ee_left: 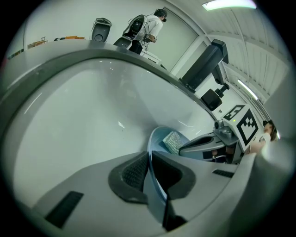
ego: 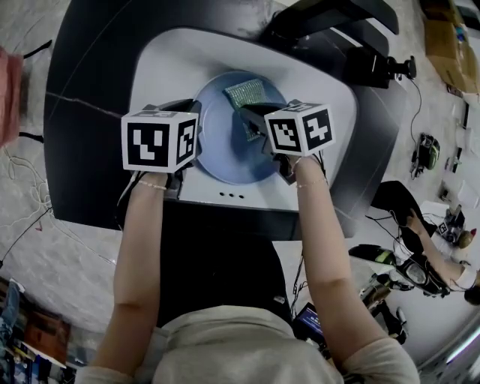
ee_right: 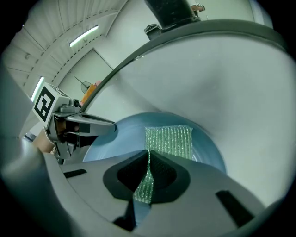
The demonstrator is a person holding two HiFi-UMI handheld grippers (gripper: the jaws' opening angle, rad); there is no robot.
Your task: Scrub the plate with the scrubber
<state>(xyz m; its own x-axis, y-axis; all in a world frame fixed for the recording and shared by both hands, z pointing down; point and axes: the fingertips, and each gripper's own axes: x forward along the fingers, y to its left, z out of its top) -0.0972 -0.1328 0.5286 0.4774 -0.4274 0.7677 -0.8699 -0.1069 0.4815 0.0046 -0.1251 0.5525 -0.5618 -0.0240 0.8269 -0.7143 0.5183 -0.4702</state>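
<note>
A light blue plate [ego: 225, 150] lies in the white sink basin [ego: 157, 67]. My left gripper [ego: 191, 127] is shut on the plate's left rim; in the left gripper view the thin blue plate edge [ee_left: 155, 185] stands pinched between the dark pads. My right gripper [ego: 259, 127] is shut on a green sparkly scrubber [ego: 246, 94], which lies flat on the far part of the plate. In the right gripper view the scrubber [ee_right: 171, 141] spreads over the plate [ee_right: 125, 139] and its near edge is clamped between the pads, with my left gripper [ee_right: 111, 125] at the plate's left rim.
The sink sits in a dark round counter [ego: 82, 112]. A black faucet arm [ego: 330, 15] rises behind the basin. Another person [ego: 442, 262] and cables are on the floor at the right. A person [ee_left: 148, 28] stands far off in the left gripper view.
</note>
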